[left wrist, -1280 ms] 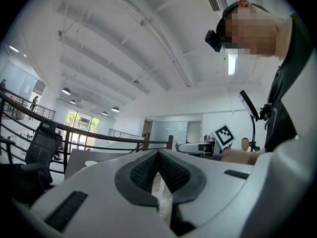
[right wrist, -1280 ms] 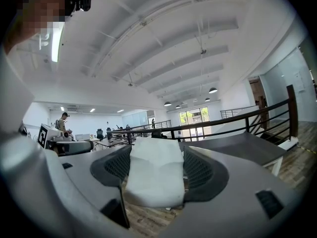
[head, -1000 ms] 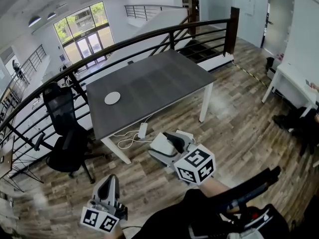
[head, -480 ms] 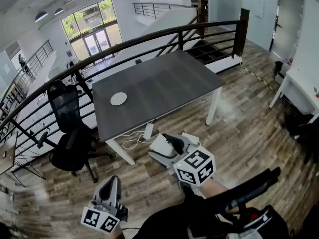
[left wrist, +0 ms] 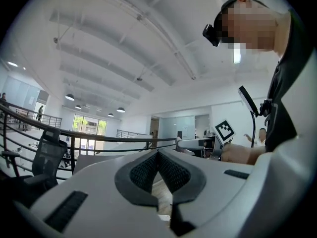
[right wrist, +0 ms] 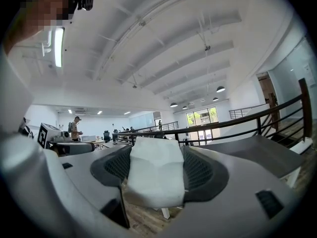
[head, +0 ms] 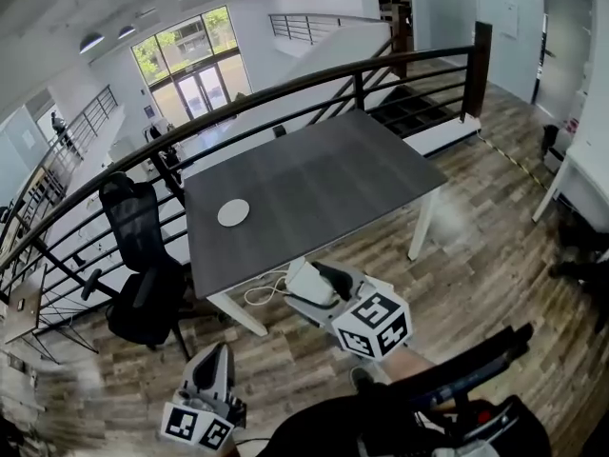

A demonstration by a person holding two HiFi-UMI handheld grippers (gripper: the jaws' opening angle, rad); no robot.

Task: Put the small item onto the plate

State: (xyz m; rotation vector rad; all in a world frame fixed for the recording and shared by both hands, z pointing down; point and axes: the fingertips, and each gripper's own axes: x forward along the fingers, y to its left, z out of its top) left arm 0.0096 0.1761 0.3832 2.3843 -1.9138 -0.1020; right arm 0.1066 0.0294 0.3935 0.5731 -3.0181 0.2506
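Note:
A small round white plate (head: pixel 233 212) lies near the left end of a dark grey table (head: pixel 324 174). My right gripper (head: pixel 312 282) hangs in the air in front of the table's near edge, shut on a small white block (head: pixel 304 280). In the right gripper view the white block (right wrist: pixel 154 175) fills the gap between the dark pads (right wrist: pixel 200 170). My left gripper (head: pixel 213 352) is lower left, over the wooden floor, shut with nothing in it. The left gripper view shows its fingers (left wrist: pixel 143 172) pressed together, pointing level across the room.
A black office chair (head: pixel 143 255) stands left of the table. A black railing (head: pixel 285 79) runs behind the table. Cables (head: pixel 259 295) lie on the floor under its near edge. A white table (head: pixel 582 193) is at the far right.
The table and plate have drifted down and right in the head view and look nearer. Both grippers keep the same pose and grip.

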